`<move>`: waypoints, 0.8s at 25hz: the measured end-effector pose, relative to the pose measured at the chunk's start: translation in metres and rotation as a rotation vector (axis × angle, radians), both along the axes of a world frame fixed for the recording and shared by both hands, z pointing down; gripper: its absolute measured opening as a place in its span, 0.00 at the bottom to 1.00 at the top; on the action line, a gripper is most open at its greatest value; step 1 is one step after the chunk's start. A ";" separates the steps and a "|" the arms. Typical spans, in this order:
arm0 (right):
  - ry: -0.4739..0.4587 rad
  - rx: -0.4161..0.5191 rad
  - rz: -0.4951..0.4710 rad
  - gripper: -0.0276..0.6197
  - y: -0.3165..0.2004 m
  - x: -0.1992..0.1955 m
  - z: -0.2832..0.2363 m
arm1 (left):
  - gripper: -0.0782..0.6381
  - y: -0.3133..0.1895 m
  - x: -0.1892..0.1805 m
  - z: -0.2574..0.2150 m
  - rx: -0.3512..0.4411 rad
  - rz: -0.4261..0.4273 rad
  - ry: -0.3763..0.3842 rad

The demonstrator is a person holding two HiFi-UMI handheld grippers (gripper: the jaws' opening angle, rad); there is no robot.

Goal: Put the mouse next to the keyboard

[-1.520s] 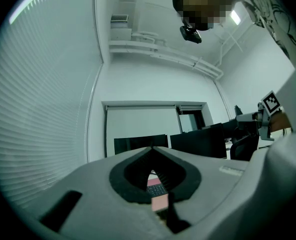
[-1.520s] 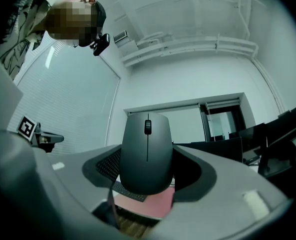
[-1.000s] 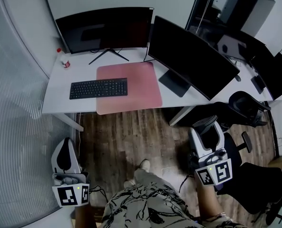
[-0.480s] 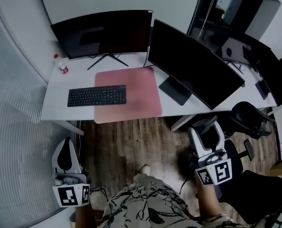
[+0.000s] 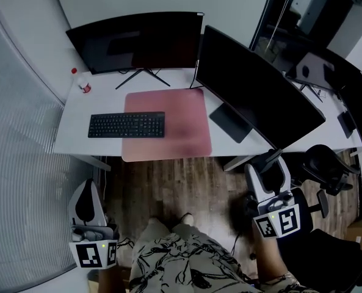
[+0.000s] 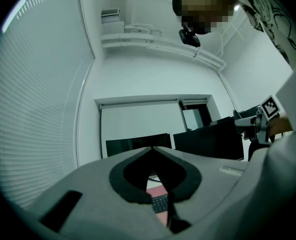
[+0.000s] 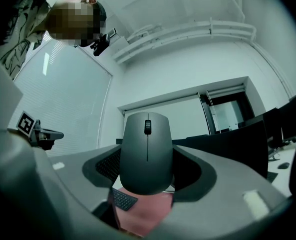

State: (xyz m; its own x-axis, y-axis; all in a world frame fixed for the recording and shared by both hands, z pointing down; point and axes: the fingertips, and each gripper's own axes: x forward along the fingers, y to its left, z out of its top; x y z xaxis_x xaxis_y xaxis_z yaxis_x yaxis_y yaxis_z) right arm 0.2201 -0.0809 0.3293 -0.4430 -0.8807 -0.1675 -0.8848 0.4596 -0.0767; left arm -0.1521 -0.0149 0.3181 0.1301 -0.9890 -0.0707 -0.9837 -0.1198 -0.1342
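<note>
right gripper: jaws clamped on mouse, above floor | mouse: long axis along jaws, wheel end forward | left gripper: jaws together, empty | keyboard: desk front-left

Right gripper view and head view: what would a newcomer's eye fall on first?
A grey mouse fills the right gripper view, held fast in the right gripper. In the head view, a white desk carries two large dark monitors, with a black keyboard lying partly on a pink mat.
</note>
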 end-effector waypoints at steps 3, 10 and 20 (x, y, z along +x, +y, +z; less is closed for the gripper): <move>0.005 -0.017 -0.008 0.50 -0.011 -0.005 0.004 | 0.11 -0.008 -0.009 0.006 -0.020 -0.021 0.014; 0.023 -0.005 0.017 0.50 -0.034 -0.019 0.002 | 0.11 -0.047 -0.020 0.012 -0.010 0.019 0.030; 0.019 0.021 0.063 0.50 -0.075 -0.051 -0.013 | 0.11 -0.101 -0.057 0.000 0.010 0.052 0.028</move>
State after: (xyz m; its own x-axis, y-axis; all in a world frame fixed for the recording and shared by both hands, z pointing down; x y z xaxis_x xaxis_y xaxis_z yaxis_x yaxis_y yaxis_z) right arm 0.1694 -0.1557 0.3159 -0.3902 -0.9032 -0.1786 -0.9132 0.4045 -0.0504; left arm -0.2089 -0.1163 0.3179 0.1789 -0.9802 -0.0852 -0.9796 -0.1694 -0.1086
